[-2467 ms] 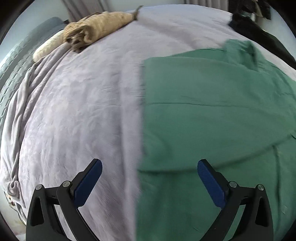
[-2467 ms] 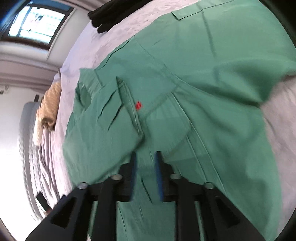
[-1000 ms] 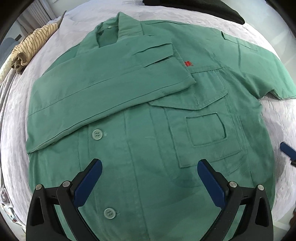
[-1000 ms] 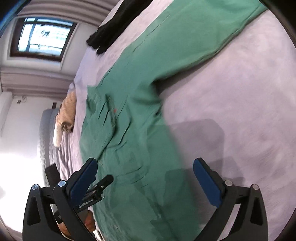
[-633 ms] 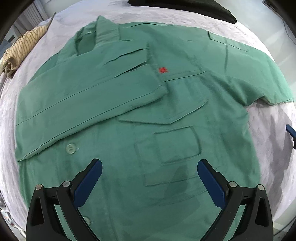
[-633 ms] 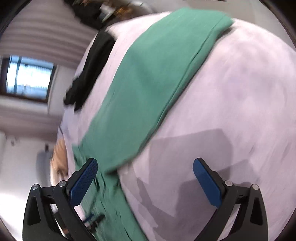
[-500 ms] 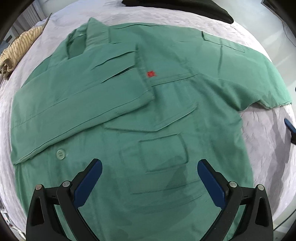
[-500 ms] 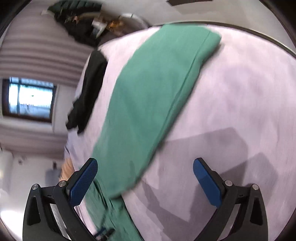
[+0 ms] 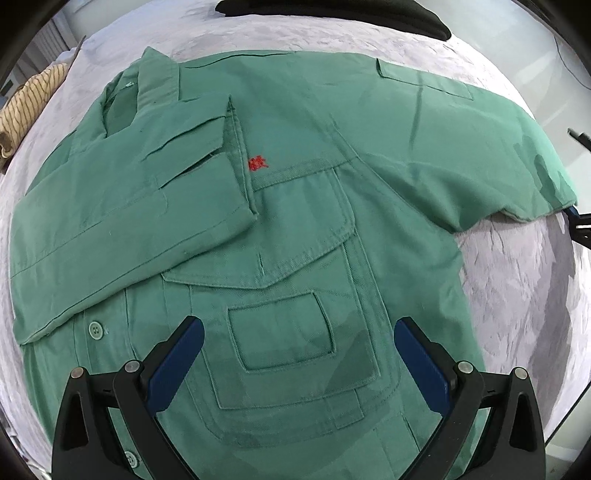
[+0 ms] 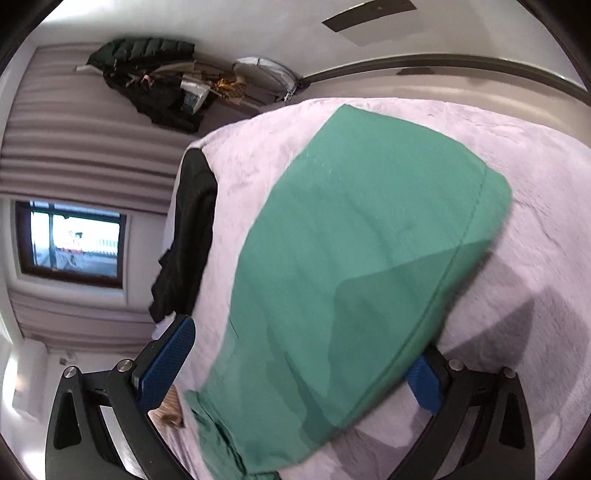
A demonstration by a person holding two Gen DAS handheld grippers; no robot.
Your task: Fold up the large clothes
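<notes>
A green button shirt lies front-up on a pale lilac bedspread. Its left sleeve is folded across the chest; the other sleeve stretches out to the right. My left gripper is open and empty above the chest pocket. My right gripper is open, its jaws straddling the outstretched sleeve close to the cuff; the sleeve covers part of the right pad. One of its fingers shows at the right edge of the left wrist view.
A black garment lies at the far edge of the bed, also in the right wrist view. A striped tan bundle sits far left. A window, curtains and hanging coats line the walls.
My right gripper opened, left the shirt body and swung out to the outstretched sleeve, now straddling it. My left gripper moved from the bare bedspread to over the chest pocket, staying open.
</notes>
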